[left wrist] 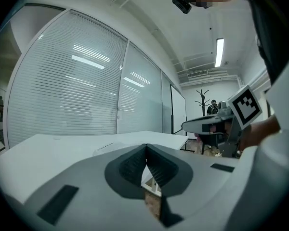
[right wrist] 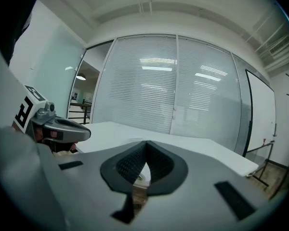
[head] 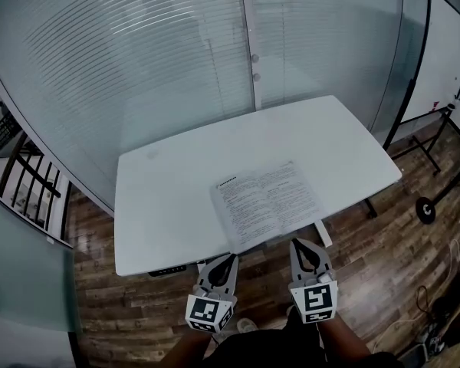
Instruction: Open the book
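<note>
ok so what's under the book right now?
The open book lies flat on the white table, near its front edge. Anything between pages and tabletop is covered; nothing pokes out.

White table, white book with lines of black print, brown wood-plank floor

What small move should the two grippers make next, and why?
Probably none on the book: it already lies open, pages up, on the table. The left gripper and the right gripper are both shut, hold nothing, and sit by the table's near edge. I would simply rest them there.
</note>
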Action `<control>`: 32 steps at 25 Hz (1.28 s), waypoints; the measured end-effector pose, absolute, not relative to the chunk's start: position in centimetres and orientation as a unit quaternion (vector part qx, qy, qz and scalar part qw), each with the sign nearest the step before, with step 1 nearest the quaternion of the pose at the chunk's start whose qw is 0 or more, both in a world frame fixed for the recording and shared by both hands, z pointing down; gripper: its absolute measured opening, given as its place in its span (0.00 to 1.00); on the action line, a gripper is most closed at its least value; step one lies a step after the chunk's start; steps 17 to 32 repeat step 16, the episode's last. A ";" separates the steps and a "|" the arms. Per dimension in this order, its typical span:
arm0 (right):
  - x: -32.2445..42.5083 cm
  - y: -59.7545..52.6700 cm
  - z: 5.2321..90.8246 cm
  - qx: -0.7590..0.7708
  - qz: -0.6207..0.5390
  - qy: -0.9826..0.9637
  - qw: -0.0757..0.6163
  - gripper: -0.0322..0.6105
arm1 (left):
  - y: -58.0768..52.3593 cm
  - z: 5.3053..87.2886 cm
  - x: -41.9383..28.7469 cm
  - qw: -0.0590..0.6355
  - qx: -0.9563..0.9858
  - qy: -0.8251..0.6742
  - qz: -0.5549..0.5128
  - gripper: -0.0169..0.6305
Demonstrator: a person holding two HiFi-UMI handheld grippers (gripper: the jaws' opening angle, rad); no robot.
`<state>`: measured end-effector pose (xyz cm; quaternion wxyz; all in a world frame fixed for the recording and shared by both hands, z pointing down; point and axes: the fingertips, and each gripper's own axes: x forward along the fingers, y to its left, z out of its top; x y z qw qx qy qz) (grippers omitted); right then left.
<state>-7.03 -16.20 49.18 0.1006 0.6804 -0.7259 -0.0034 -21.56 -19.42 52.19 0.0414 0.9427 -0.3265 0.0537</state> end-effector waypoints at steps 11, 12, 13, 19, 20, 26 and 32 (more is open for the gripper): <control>-7.3 -15.8 49.2 0.671 -0.009 -0.735 0.103 0.05 | -18.9 52.2 -21.1 0.042 0.942 -0.328 0.057 0.04; -7.5 -15.8 49.0 0.669 -0.009 -0.736 0.105 0.05 | -19.0 52.1 -21.3 0.041 0.941 -0.332 0.055 0.04; -7.7 -15.9 48.7 0.668 -0.008 -0.737 0.104 0.05 | -19.2 52.0 -21.5 0.041 0.939 -0.336 0.053 0.04; -8.2 -15.9 47.9 0.667 -0.002 -0.739 0.093 0.05 | -19.9 51.6 -22.5 0.039 0.935 -0.349 0.049 0.04; -8.2 -15.9 47.9 0.667 -0.002 -0.739 0.093 0.05 | -19.9 51.6 -22.5 0.039 0.935 -0.349 0.049 0.04; -8.2 -15.9 47.9 0.667 -0.002 -0.739 0.093 0.05 | -19.9 51.6 -22.5 0.039 0.935 -0.349 0.049 0.04; -8.2 -15.9 47.9 0.667 -0.002 -0.739 0.093 0.05 | -19.9 51.6 -22.5 0.039 0.935 -0.349 0.049 0.04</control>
